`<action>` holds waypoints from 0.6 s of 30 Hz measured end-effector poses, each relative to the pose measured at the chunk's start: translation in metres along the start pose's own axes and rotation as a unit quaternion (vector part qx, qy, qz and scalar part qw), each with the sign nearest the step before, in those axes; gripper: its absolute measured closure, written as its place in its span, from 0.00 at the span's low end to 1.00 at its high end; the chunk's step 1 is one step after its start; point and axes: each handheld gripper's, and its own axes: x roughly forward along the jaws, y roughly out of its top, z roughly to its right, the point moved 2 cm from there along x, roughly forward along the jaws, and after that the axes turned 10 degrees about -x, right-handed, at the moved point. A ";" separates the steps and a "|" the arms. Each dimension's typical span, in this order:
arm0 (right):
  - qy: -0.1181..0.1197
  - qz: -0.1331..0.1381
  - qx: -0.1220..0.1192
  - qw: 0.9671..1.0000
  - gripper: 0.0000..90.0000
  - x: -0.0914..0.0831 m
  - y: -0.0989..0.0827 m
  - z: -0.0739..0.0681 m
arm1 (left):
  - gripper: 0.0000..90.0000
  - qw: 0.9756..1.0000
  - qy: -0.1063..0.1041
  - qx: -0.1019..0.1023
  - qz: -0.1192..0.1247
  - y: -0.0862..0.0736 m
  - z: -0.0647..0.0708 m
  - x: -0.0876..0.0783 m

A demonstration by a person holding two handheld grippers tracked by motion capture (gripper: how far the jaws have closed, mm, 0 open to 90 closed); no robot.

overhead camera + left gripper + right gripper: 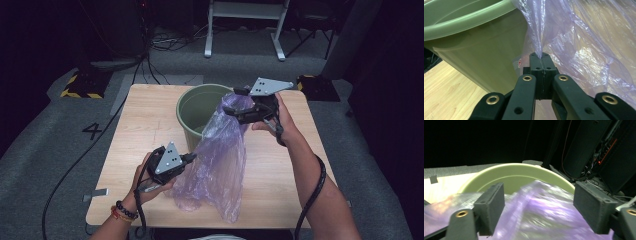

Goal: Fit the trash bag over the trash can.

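A thin purple plastic bag [220, 160] drapes from the rim of a green bin [192, 107] down onto the wooden table [145, 125]. My left gripper [192, 157] is low beside the bin. In the left gripper view its jaws [542, 56] are pressed together on a pinched fold of the bag [584, 42], with the bin wall [481, 45] close on the left. My right gripper [232, 102] hovers at the bin's right rim over the bag's top. In the right gripper view it [539, 207] is open: the bag [544, 220] lies between the wide-set pads [594, 207], untouched, in front of the bin rim [519, 168].
The bin stands at the table's far middle. White frame legs [245, 30] stand on the floor behind the table. A yellow-and-black striped block [82, 85] and a cable [75, 165] lie on the floor to the left. Bare tabletop lies left of the bin.
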 end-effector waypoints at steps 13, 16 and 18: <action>-0.048 -0.025 0.007 0.999 0.31 -0.016 -0.012 0.008 | 1.00 1.000 -0.005 -0.014 -0.024 -0.018 -0.002 0.003; -0.060 -0.043 0.010 0.997 0.36 -0.017 -0.022 0.010 | 1.00 1.000 -0.007 -0.014 -0.024 -0.020 -0.001 0.004; -0.053 -0.059 0.015 0.997 0.40 -0.013 -0.030 0.011 | 1.00 1.000 -0.008 -0.017 -0.023 -0.020 0.000 0.003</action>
